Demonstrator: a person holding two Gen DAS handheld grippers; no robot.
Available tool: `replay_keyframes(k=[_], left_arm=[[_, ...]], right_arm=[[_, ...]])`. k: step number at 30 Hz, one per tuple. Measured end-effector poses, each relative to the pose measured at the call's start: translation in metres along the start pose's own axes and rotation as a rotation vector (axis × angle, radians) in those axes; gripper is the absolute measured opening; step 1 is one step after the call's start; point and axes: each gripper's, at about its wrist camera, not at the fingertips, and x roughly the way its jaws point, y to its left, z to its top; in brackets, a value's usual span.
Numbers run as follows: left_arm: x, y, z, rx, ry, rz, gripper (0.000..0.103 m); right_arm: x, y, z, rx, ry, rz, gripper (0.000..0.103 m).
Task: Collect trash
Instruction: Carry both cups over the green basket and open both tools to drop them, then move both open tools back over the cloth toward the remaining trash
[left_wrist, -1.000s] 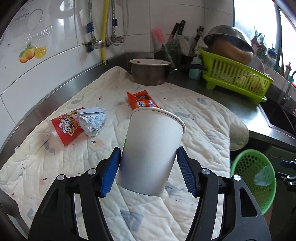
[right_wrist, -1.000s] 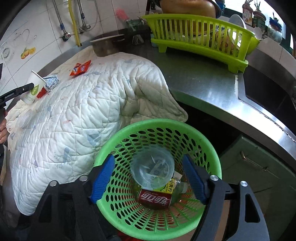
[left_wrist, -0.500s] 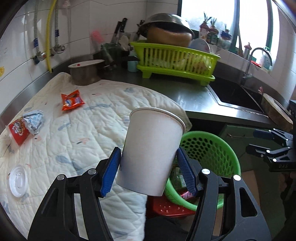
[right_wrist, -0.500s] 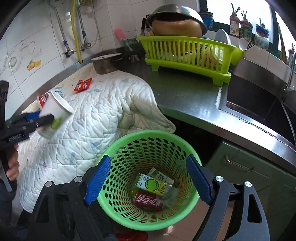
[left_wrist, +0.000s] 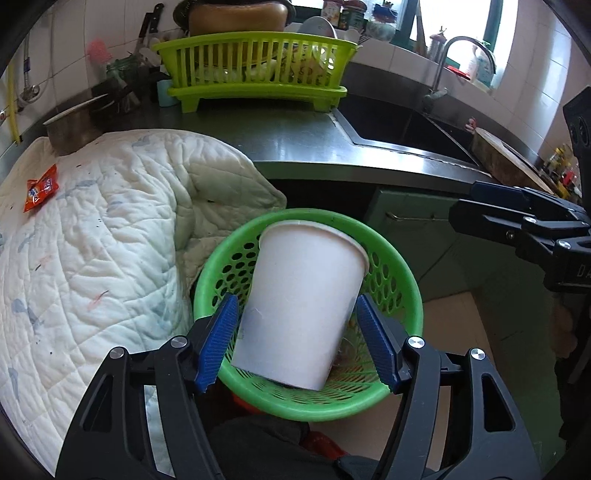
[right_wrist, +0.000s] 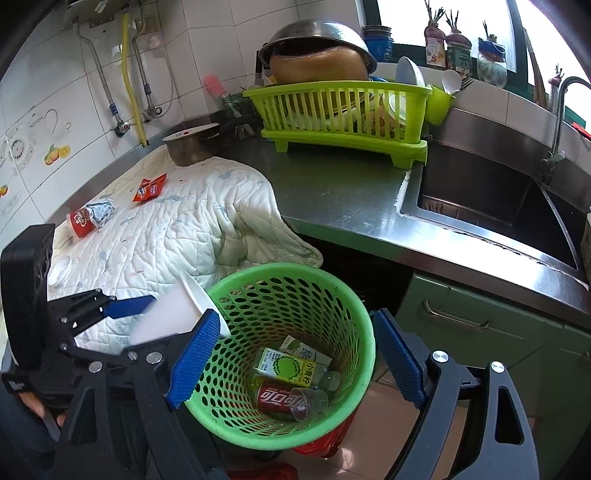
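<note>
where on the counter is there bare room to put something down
The widest bare patch is the steel counter between the quilt, the dish rack and the sink. The quilt's near half is also open. Crowded: its far end with the orange wrapper and red cup, and by the pot.

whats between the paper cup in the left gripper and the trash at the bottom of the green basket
Nothing: in the right wrist view only open air separates the paper cup from the trash inside the green basket.

Your left gripper (left_wrist: 299, 341) and right gripper (right_wrist: 291, 360) each have a glossy black open-framed body, silver round screw heads, and two fingers faced with ribbed blue pads (left_wrist: 216, 343).
</note>
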Motion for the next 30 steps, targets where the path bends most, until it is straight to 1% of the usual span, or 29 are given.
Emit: replay_keyframes(k=[2,7,13,22,30], left_arm=[[0.002,-0.003,-0.001,0.001,0.008,-0.004,0.076],[-0.008,0.001,-0.002,-0.013,-0.008,0.011,0.078],[-0.037,0.026,-0.005,-0.069,-0.061,0.082,0.083],[-0.096,0.092,-0.023,-0.202,-0.141,0.261,0.085],[-0.146,0.168,-0.051,-0.383,-0.199,0.395,0.086]], right_arm=[[0.000,-0.002,-0.001,0.005,0.003,0.005,0.082],[0.000,-0.001,0.000,0.002,0.002,0.013,0.082],[0.006,0.017,0.007,-0.040,0.005,0.039,0.085],[0.029,0.072,0.031,-0.141,0.016,0.111,0.086],[0.069,0.137,0.075,-0.210,0.048,0.230,0.086]])
